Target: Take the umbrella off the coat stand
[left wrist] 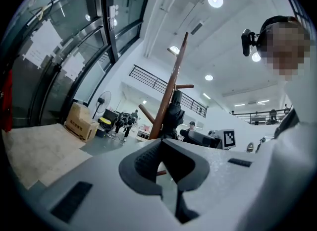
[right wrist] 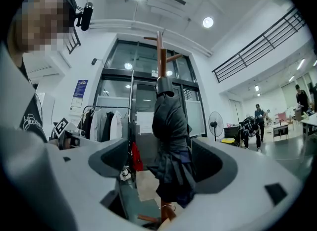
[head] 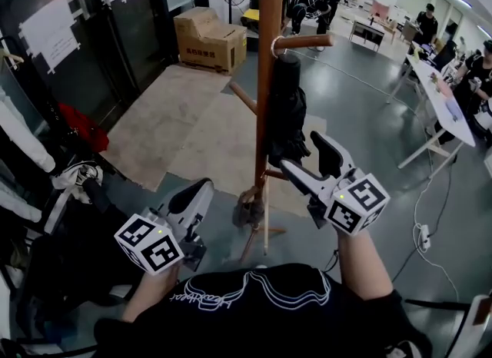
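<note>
The room is a big open hall with a glossy grey floor, tan mats laid on it and cardboard boxes by the dark glass wall. The wooden coat stand rises straight before me. The umbrella hangs from a side peg, its length vertical and close along the pole; it is black, folded, with loose bunched cloth low down. My right gripper is spread wide, the umbrella's lower part showing between its jaws. My left gripper is closed on nothing, lower and apart.
</note>
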The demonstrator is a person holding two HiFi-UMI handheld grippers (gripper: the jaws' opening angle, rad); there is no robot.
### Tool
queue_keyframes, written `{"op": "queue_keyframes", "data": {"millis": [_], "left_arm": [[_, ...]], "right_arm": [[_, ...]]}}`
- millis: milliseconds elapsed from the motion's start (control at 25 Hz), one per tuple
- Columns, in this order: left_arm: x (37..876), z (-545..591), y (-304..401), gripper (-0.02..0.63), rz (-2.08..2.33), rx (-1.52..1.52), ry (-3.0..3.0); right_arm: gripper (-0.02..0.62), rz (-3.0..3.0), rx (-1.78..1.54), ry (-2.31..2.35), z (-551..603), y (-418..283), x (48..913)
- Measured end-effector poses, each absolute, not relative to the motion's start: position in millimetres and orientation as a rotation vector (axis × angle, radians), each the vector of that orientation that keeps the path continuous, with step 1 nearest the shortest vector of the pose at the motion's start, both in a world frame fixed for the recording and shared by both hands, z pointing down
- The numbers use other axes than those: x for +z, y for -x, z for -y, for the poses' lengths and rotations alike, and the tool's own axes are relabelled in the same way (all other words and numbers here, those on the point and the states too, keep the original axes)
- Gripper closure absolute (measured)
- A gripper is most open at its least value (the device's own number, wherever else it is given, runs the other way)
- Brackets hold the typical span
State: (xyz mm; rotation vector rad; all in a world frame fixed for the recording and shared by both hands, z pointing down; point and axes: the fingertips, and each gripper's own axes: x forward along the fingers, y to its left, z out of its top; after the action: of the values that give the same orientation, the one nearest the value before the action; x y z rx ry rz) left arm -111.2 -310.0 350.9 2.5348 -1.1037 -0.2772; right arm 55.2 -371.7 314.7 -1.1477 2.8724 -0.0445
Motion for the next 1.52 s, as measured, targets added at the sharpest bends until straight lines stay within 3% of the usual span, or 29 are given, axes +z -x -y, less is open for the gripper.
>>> {"op": "queue_keyframes", "data": {"millis": [1520], "left_arm": [[358.7, 354.0, 139.2, 0.601, 1.235, -0.367, -2.469]], "right_arm": [[0.344, -2.983, 0.065, 1.192, 438.4, -37.9, 341.2]]}}
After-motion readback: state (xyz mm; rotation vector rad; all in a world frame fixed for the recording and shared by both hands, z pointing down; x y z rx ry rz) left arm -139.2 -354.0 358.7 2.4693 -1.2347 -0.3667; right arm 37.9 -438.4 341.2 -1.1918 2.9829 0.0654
